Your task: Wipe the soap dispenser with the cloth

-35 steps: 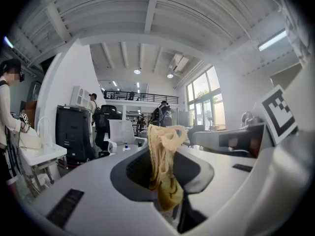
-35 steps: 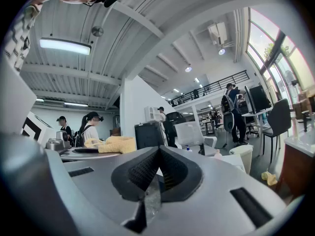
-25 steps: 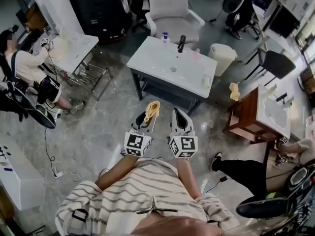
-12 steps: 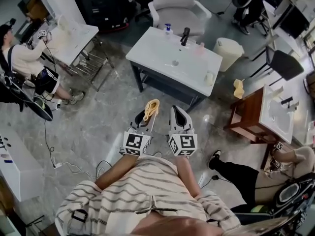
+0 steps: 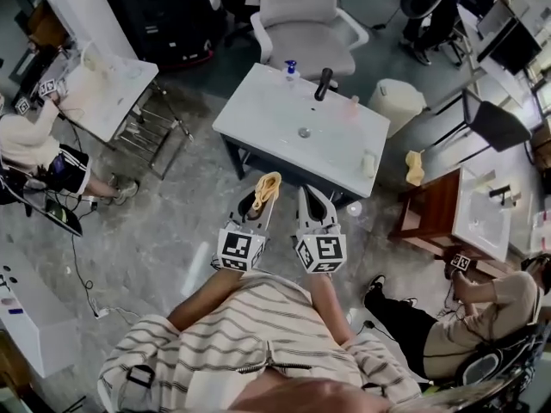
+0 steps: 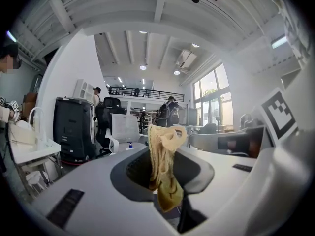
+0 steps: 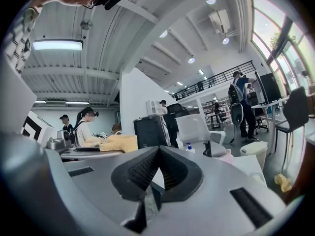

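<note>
The soap dispenser (image 5: 290, 68), a small clear bottle with a blue top, stands at the far edge of the white washstand (image 5: 284, 119), beside a black tap (image 5: 323, 83). My left gripper (image 5: 258, 200) is shut on a yellow cloth (image 5: 266, 188), just short of the washstand's near edge. In the left gripper view the cloth (image 6: 165, 156) hangs bunched between the jaws, and the dispenser (image 6: 130, 145) shows small and far off. My right gripper (image 5: 315, 201) is beside the left one, shut and empty. In the right gripper view the dispenser (image 7: 190, 147) is ahead, well beyond the gripper (image 7: 158, 154).
A white office chair (image 5: 301, 24) stands behind the washstand, with a pale waste bin (image 5: 397, 101) to its right. A wooden stand with a basin (image 5: 469, 209) and another yellow cloth (image 5: 415, 167) is at the right. People sit at the left (image 5: 30, 144) and lower right (image 5: 469, 317). Cables lie on the floor.
Both grippers have moved forward together toward the washstand, which is now closer to their tips. The cloth stays in the left jaws, and the right jaws stay shut.
</note>
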